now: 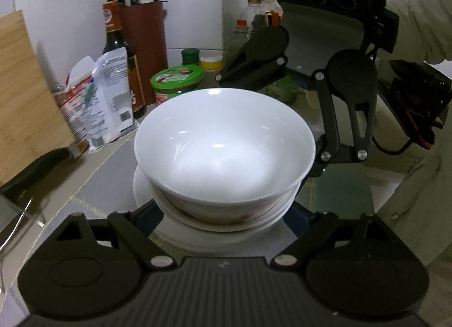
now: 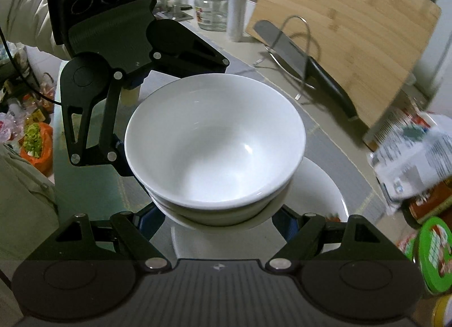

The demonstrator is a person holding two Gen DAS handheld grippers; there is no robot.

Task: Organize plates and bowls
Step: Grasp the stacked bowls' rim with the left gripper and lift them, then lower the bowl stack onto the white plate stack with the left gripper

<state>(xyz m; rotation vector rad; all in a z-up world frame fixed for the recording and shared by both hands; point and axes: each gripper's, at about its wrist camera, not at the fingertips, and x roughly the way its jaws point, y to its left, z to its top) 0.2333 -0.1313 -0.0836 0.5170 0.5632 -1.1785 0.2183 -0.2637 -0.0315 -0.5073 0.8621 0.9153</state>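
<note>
Two stacked white bowls (image 1: 224,143) fill the middle of both views; in the right wrist view the stack (image 2: 214,140) sits over a white plate (image 2: 319,188). In the left wrist view the plate (image 1: 141,191) shows under the stack. My left gripper (image 1: 226,214) has its jaws spread on either side of the bowl stack, fingertips hidden under it. My right gripper (image 2: 217,219) does the same from the opposite side. Each gripper shows in the other's view, left one (image 2: 118,78) and right one (image 1: 325,78). Whether the fingers press the bowls is hidden.
A bamboo cutting board (image 1: 25,95) with a black-handled knife (image 2: 316,72) on a wire rack stands beside the stack. A green-lidded tub (image 1: 176,79), sauce bottle (image 1: 118,44), knife block (image 1: 144,33), bags (image 1: 101,101) and jars (image 2: 213,7) crowd the counter.
</note>
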